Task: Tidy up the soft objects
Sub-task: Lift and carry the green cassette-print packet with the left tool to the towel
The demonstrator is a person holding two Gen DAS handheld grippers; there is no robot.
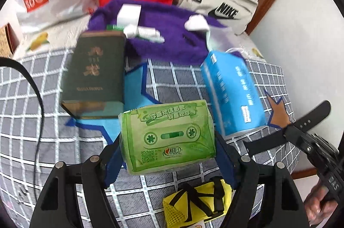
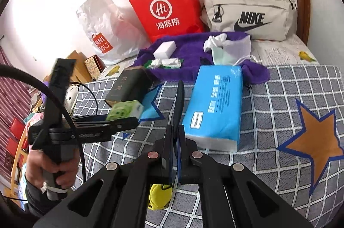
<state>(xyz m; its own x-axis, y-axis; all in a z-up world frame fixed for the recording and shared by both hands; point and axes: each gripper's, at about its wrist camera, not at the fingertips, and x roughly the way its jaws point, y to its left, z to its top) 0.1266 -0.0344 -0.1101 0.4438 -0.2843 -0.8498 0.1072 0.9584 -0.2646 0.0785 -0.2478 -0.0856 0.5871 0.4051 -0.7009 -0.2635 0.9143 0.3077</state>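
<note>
here we see a bed (image 2: 279,86) under a grey checked cover with star patches, and along the wall behind it a white plastic bag (image 2: 107,30), a red paper bag (image 2: 167,11) and a beige nike bag (image 2: 249,13). in front of these lies a purple towel (image 2: 189,49) with a white block (image 2: 164,49) and small white items on it. nearer us, a blue tissue pack (image 2: 217,103) lies flat on the cover, just right of our right gripper (image 2: 179,86), whose jaws are pressed together with nothing between them. a dark green tin (image 1: 94,73) lies on a blue star patch. our left gripper (image 1: 167,142) clamps a green tissue pack (image 1: 167,135) by both sides, lifted clear of the cover, just in front of the tin. a hand (image 2: 53,172) holds the left gripper's handle. a yellow pouch (image 1: 197,204) lies on the cover below the left gripper.
</note>
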